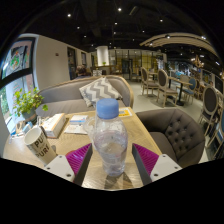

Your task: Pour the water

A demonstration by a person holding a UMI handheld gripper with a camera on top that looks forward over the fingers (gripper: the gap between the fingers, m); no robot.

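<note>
Bottle [109, 143] of water stands upright between the fingers [111, 160], at 12 o'clock from the camera and very near it, on the wooden desk [150, 135]. Magenta pads sit at 9 and 3 o'clock of its body, close against it; whether both actually press can't be told, a thin gap may remain on either side, so I read the fingers as apart about the bottle. Step in hand, as I judge it: secure the grip before lifting. Close squarely on the mid-body, not too hard, since thin plastic will likely buckle. The cap looks still on, so pouring can't start until that's dealt with. No obvious receiving vessel; a white mug [39, 145] with dark lettering sits at 10 o'clock, possibly the target. Look: clear ribbed plastic, pale blue cap, slim, contents transparent, fill level hard to read. Tissue box [53, 124] beyond the mug, armchair [177, 130] at 2 o'clock.
</note>
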